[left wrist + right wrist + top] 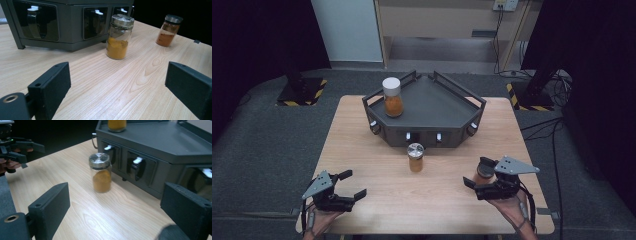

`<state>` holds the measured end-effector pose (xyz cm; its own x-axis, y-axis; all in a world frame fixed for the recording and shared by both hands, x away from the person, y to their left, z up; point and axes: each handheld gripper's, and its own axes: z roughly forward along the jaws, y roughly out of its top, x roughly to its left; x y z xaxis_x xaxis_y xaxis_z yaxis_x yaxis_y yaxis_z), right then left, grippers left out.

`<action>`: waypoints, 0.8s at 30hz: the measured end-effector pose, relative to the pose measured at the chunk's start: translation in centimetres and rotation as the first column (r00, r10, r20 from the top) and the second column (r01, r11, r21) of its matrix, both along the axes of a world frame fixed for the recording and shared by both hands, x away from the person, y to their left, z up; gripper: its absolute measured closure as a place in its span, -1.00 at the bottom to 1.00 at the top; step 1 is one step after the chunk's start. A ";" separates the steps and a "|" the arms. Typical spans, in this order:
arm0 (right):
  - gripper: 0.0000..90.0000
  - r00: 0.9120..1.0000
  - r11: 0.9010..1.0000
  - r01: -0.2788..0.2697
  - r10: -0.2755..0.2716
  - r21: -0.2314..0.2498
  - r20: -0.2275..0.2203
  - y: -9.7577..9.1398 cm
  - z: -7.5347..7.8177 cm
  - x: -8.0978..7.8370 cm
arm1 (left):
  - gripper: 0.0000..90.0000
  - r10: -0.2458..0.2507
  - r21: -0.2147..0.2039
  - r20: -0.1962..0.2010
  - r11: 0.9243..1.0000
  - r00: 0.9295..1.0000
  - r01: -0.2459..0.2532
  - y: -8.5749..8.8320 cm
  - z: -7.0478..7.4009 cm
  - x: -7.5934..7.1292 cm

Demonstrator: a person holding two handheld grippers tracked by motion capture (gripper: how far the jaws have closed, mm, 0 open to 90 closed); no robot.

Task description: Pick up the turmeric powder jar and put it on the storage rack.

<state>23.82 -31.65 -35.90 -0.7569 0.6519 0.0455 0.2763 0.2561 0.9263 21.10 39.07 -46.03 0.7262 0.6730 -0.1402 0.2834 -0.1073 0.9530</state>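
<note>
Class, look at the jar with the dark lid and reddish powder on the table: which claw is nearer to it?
Right. The right claw sits just beside the reddish-powder jar, open. The left claw is across the table, beyond the silver-lidded jar.

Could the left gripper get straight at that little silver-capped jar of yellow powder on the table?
Probably yes. The left gripper has its jaws open toward the silver-capped jar, with bare table between them and nothing in the way.
</note>
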 end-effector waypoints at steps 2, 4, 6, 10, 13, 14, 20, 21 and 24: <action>-0.80 1.000 1.000 -0.014 0.014 -0.007 -0.003 0.6 0.1 0.5 | -0.88 -0.001 -0.002 -0.002 1.000 1.000 0.001 0.0 0.0 0.0; -0.80 1.000 1.000 -0.026 0.026 -0.005 -0.007 1.1 0.1 1.0 | -0.88 -0.002 0.000 -0.002 1.000 1.000 0.002 0.0 0.0 0.1; -0.80 0.999 0.999 -0.038 0.038 -0.006 -0.011 1.6 0.1 1.5 | -0.88 -0.004 0.001 -0.002 1.000 1.000 0.004 0.0 0.0 0.1; -0.80 0.998 0.998 -0.055 0.055 -0.006 -0.013 2.4 0.1 2.4 | -0.88 -0.006 0.001 -0.001 1.000 1.000 0.006 0.0 0.0 0.1; -0.80 0.998 0.998 -0.067 0.067 -0.009 -0.016 3.1 0.2 3.0 | -0.88 -0.008 -0.002 -0.002 1.000 1.000 0.008 0.0 0.0 0.1; -0.80 0.997 0.997 -0.072 0.072 -0.007 -0.018 3.2 0.2 3.3 | -0.88 -0.012 -0.002 -0.003 1.000 1.000 0.012 0.0 0.0 0.1; -0.81 0.995 0.995 -0.095 0.095 -0.007 -0.030 4.7 0.1 4.9 | -0.88 -0.014 0.000 -0.001 1.000 1.000 0.014 0.0 0.0 0.1; -0.81 0.995 0.995 -0.098 0.098 -0.002 -0.036 4.9 0.1 5.2 | -0.88 -0.013 0.000 0.001 1.000 1.000 0.013 0.0 0.0 0.1; -0.81 0.994 0.994 -0.106 0.106 0.003 -0.040 5.6 -0.1 5.9 | -0.88 -0.012 0.000 0.001 1.000 1.000 0.012 0.0 0.0 0.1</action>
